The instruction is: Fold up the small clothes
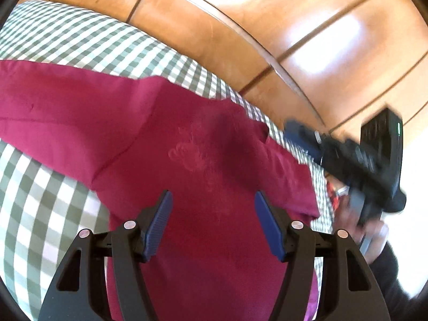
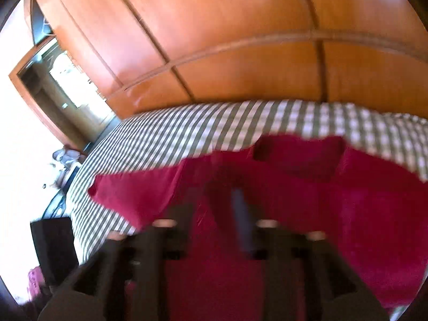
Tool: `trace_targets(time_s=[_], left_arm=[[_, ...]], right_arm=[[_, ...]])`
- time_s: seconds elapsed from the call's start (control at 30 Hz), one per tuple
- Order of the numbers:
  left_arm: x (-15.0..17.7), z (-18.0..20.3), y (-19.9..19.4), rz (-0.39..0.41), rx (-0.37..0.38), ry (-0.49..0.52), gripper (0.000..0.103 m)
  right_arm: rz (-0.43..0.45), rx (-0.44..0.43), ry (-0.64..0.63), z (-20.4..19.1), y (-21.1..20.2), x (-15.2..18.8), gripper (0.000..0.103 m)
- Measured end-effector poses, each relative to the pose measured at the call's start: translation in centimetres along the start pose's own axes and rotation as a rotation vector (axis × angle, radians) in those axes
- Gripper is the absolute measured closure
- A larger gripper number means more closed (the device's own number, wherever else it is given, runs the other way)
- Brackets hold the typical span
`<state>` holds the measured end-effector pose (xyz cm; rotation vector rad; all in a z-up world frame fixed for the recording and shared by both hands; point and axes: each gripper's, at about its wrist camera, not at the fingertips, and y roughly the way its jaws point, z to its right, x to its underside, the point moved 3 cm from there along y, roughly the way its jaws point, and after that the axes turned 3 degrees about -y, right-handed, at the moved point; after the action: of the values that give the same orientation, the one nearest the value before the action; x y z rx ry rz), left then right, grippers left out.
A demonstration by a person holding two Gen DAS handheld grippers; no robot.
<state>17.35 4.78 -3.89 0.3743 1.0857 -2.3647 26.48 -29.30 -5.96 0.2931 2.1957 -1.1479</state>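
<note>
Your left gripper (image 1: pixel 212 224) has its jaws wide apart with nothing in them. The red shirt (image 1: pixel 187 144) lies flat on the checked bed (image 1: pixel 53 182), right under them. Your right gripper (image 1: pixel 345 157) is too blurry to tell.

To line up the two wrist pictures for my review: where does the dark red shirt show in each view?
Left wrist: the dark red shirt fills the centre and bottom, under the open left gripper.
Right wrist: the same shirt spreads across the lower half, blurred, behind the right gripper.
Shared landmark: the checked bedcover under it.
</note>
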Motion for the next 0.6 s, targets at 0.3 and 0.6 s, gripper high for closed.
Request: trace_targets(time_s=[0.3,0.6], left_arm=[[-2.9,0.3,3.1,-0.012,0.026,-0.033,0.040],[-4.5,1.6,9.8,-0.101,-0.073,0.019,0.087]], right_arm=[[0.082,0.230,0.149,10.0,-10.9,8.3,0.046],[0.065,0.409,0.361,18.6,-15.1,15.5,0.043]])
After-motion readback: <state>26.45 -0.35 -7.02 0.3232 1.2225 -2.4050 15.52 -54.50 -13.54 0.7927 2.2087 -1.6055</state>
